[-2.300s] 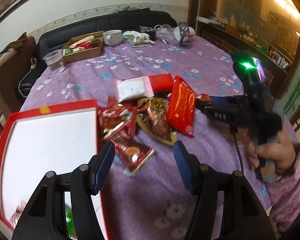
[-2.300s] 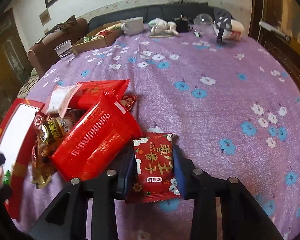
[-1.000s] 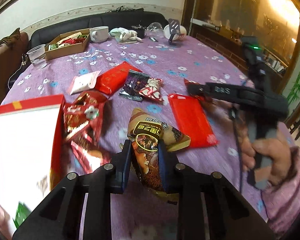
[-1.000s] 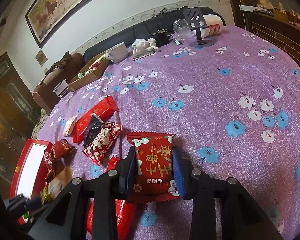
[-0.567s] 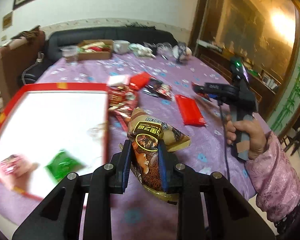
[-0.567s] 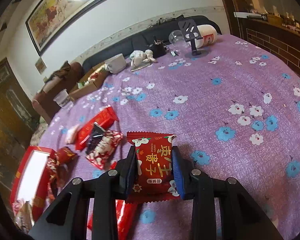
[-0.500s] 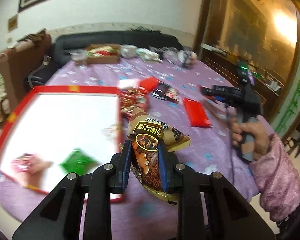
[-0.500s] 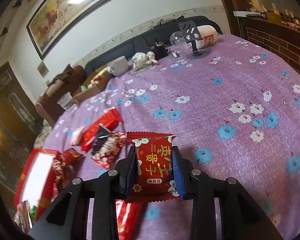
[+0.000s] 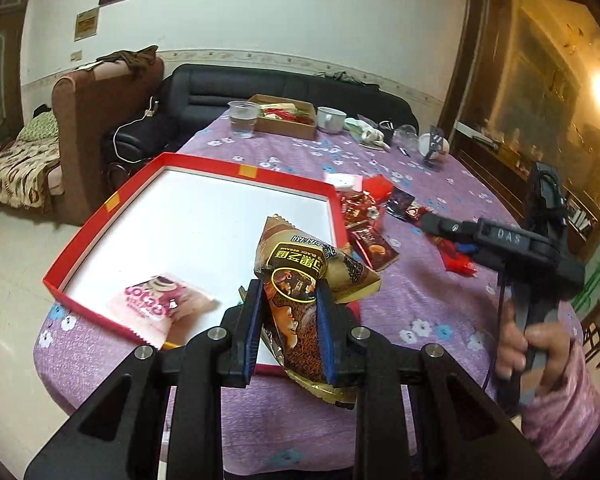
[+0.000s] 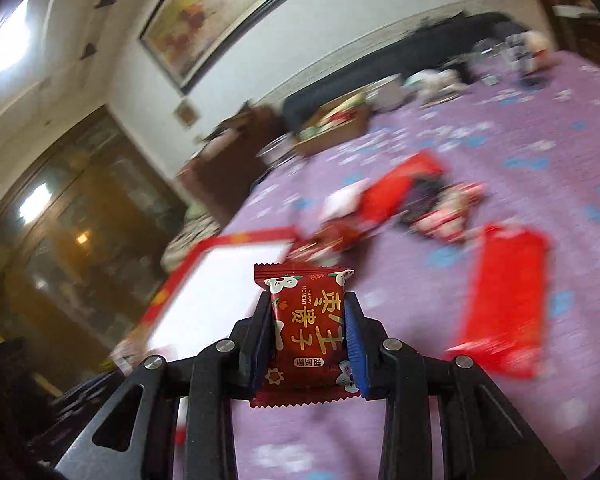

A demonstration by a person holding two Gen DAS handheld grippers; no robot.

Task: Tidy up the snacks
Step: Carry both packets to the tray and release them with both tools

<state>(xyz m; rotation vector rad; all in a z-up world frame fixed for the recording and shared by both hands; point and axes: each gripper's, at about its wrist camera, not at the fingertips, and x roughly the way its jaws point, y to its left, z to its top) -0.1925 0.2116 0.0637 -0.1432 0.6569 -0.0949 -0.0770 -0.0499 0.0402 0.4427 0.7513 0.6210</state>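
My left gripper [image 9: 290, 320] is shut on a brown and gold black-sesame snack bag [image 9: 300, 272] and holds it above the near right corner of the red box lid [image 9: 80, 236] with a white floor. A pink packet [image 9: 160, 304] lies in the lid. My right gripper [image 10: 310, 336] is shut on a small dark red jujube packet [image 10: 308, 332] and holds it above the purple tablecloth, near the lid [image 10: 220, 276]. The right gripper also shows in the left wrist view [image 9: 500, 240], to the right of the lid.
Loose snack packets [image 9: 368, 220] lie on the flowered tablecloth right of the lid, with a long red pack [image 10: 504, 292] apart. A plastic cup [image 9: 242, 119], a cardboard box [image 9: 286, 120] and a mug [image 9: 332, 119] stand at the far end. A sofa is behind.
Both grippers kept their packets. The left one swung over the lid's near right corner. The right one swung left towards the lid, blurring its view.
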